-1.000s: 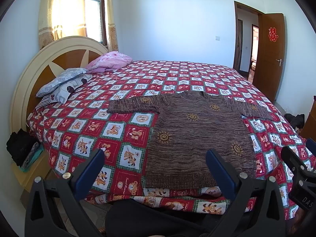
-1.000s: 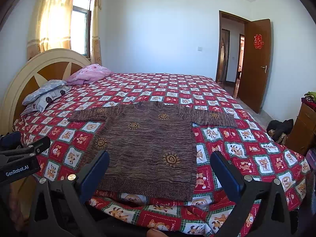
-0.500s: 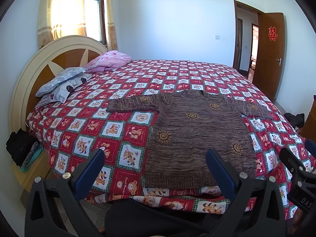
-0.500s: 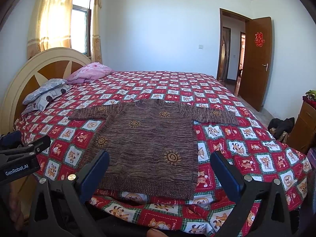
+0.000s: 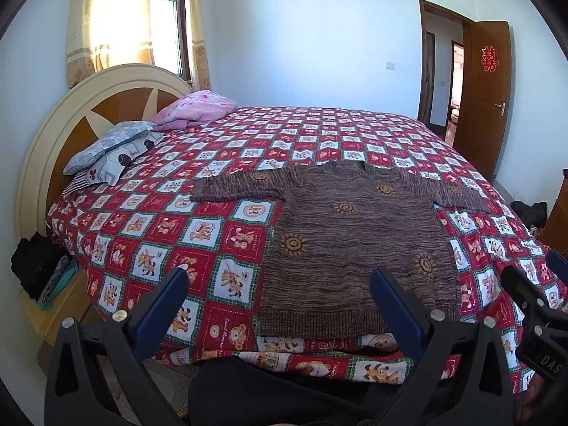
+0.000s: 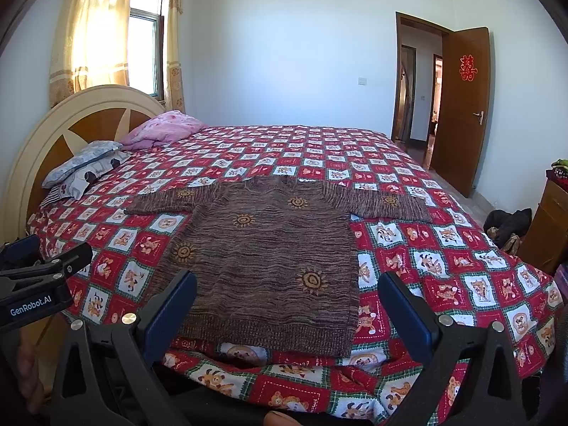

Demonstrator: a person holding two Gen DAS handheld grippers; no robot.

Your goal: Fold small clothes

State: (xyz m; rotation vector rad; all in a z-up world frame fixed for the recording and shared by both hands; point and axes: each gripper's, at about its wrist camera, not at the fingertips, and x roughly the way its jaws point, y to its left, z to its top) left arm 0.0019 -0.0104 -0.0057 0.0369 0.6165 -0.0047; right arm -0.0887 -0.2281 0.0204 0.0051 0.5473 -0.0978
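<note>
A brown knitted sweater [image 5: 355,241] with orange sun motifs lies flat on the bed, sleeves spread out, hem toward me. It also shows in the right wrist view [image 6: 277,259]. My left gripper [image 5: 280,284] is open and empty, held in front of the near bed edge, left of the hem. My right gripper [image 6: 287,287] is open and empty, held just before the hem. Each gripper shows at the edge of the other's view.
The bed has a red checked cartoon cover [image 5: 170,227]. Pillows [image 5: 110,149] and a pink quilt [image 5: 195,110] lie by the round headboard [image 5: 71,113]. A bedside stand with dark clothes [image 5: 35,277] is at the left. A wooden door [image 6: 461,106] stands open at the right.
Both views have shifted only slightly; the grippers stay open and the sweater has not moved.
</note>
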